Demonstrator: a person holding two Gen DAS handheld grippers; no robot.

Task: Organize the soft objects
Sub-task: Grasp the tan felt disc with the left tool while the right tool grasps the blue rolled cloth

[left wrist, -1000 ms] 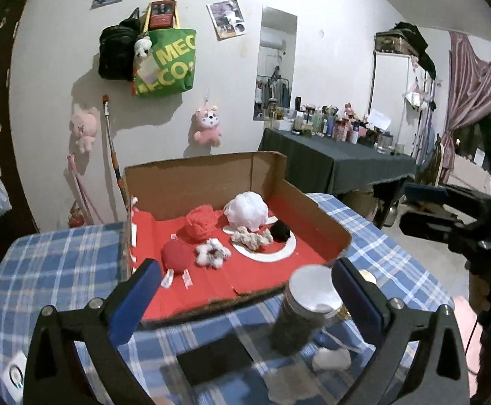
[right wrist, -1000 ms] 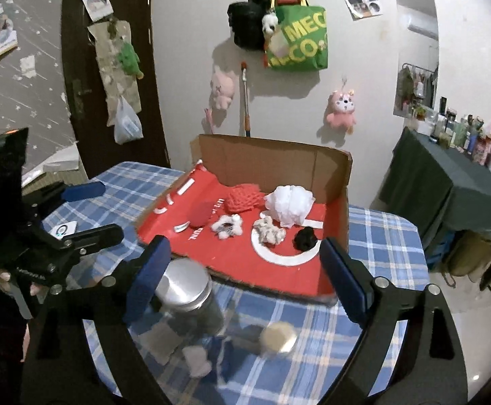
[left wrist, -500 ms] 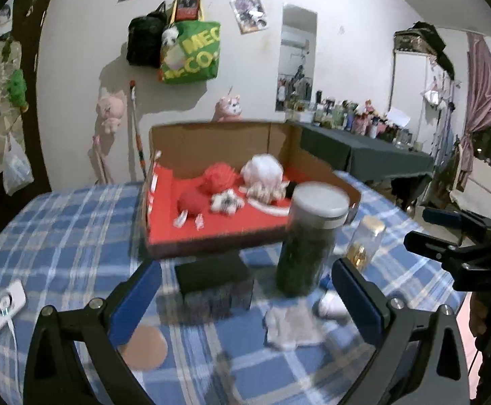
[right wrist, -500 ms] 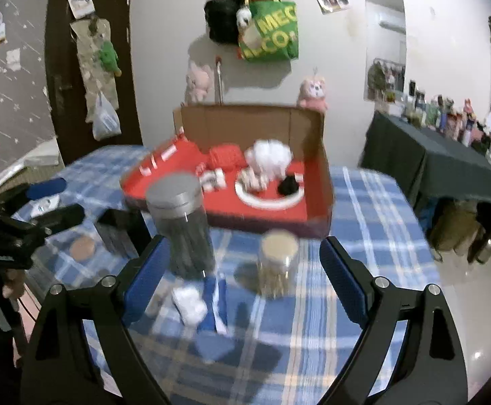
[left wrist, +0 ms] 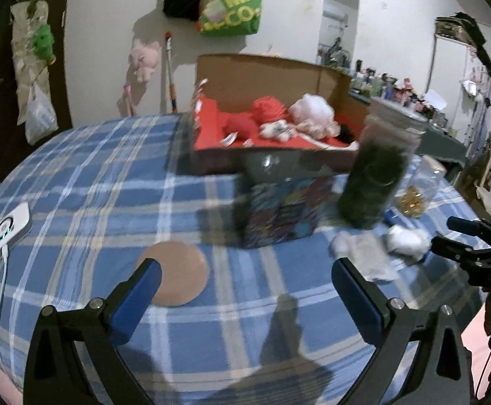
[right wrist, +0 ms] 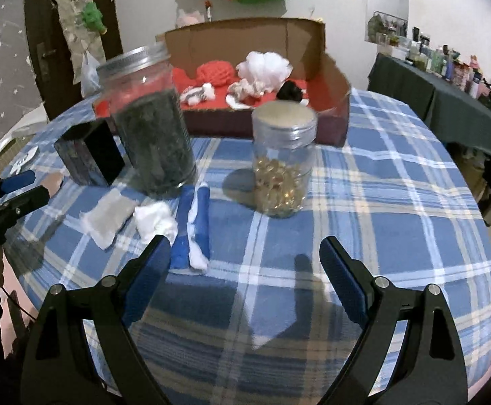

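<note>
A cardboard box (left wrist: 272, 67) with a red floor holds red and white soft balls (left wrist: 309, 111), also seen in the right wrist view (right wrist: 265, 67). On the checked table lie a white fluffy wad (right wrist: 154, 222), a grey-white pad (right wrist: 107, 216), a blue-and-white cloth (right wrist: 195, 226) and a tan round pad (left wrist: 174, 276). My left gripper (left wrist: 245, 290) is open and empty above the near table. My right gripper (right wrist: 245, 270) is open and empty, just in front of the cloth.
A tall jar of dark leaves (right wrist: 151, 125) and a small jar of golden beads (right wrist: 281, 165) stand mid-table. A dark printed box (left wrist: 286, 209) stands in front of the cardboard box. A white device with a cable (left wrist: 7, 231) lies at the left.
Both grippers have dropped and pulled back toward the near table edge. The jars and loose soft items now fill the views, where before I looked down into the box.
</note>
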